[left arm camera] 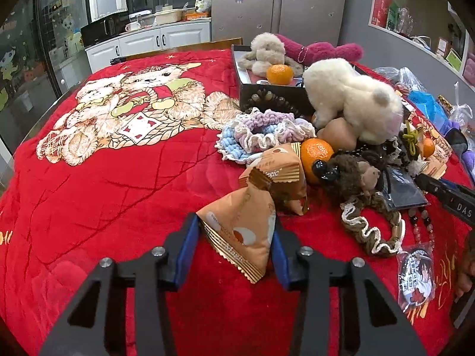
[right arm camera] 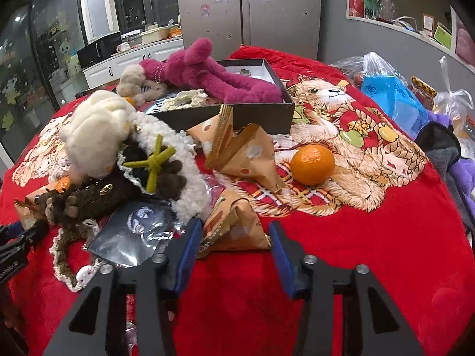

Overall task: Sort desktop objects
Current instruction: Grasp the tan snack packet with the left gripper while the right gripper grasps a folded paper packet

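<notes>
Left gripper [left arm camera: 236, 237] clamped on a tan snack packet [left arm camera: 240, 231], right gripper [right arm camera: 236, 237] pinched onto another snack packet [right arm camera: 234, 225]. Beyond the fingers, dark box [right arm camera: 255, 115] held a magenta plush [right arm camera: 204, 74], beige plush [left arm camera: 265, 52] and 1 tangerine [left arm camera: 279, 74].

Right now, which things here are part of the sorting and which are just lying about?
In the job: snack packet in left tongs; snack packet in right tongs; box.
Lying about: fridge, blue bag.
</notes>
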Motion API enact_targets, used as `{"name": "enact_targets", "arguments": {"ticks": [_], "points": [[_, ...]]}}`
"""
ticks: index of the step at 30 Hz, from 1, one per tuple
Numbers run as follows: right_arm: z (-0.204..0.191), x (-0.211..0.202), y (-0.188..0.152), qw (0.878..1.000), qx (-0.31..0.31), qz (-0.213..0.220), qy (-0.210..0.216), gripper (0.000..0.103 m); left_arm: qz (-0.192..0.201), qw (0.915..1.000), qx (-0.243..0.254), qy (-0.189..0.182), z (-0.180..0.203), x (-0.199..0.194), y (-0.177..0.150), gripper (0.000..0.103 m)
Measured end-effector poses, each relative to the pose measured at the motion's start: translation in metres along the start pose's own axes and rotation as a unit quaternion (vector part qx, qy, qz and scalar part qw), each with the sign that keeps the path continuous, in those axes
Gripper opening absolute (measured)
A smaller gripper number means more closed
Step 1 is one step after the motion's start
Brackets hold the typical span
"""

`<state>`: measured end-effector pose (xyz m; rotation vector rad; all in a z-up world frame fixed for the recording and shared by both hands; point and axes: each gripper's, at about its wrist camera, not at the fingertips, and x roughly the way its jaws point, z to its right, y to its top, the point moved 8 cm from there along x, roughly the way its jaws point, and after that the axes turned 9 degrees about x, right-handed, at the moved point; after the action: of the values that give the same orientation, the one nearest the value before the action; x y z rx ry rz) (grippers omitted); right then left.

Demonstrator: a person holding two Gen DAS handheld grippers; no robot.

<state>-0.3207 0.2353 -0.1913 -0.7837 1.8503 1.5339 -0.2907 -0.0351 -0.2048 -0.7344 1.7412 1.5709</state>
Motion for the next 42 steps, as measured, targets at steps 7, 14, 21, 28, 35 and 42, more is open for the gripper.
{"name": "enact_targets", "arguments": {"ticks": [7,14,21,28,35,42], "points": [[0.001,-0.006,-0.005,1.000,0.000,-0.002,-0.002,0.043,0.002,1.0000,0.001,-0.003,0.002,-0.007,-0.004,0.044],[-0.007,-0.031,-0.003,0.999,-0.008,0.028,-0.013,0.043,0.014,0.9998,0.002,-0.012,0.008,-0.025,-0.005,0.043],[-0.032,-0.067,0.004,0.998,-0.035,0.052,-0.003,0.043,0.048,0.9985,0.015,-0.021,0.020,-0.061,0.010,0.043],[-0.057,-0.100,0.009,0.996,-0.057,0.071,0.014,0.043,0.088,0.9952,0.023,-0.036,0.030,-0.098,0.037,0.043],[-0.079,-0.133,0.021,0.992,-0.067,0.100,0.028,0.043,0.106,0.9930,0.035,-0.037,0.046,-0.122,0.063,0.043],[-0.086,-0.146,0.036,0.992,-0.059,0.113,0.027,0.043,0.122,0.9905,0.041,-0.048,0.060,-0.133,0.086,0.044]]}}
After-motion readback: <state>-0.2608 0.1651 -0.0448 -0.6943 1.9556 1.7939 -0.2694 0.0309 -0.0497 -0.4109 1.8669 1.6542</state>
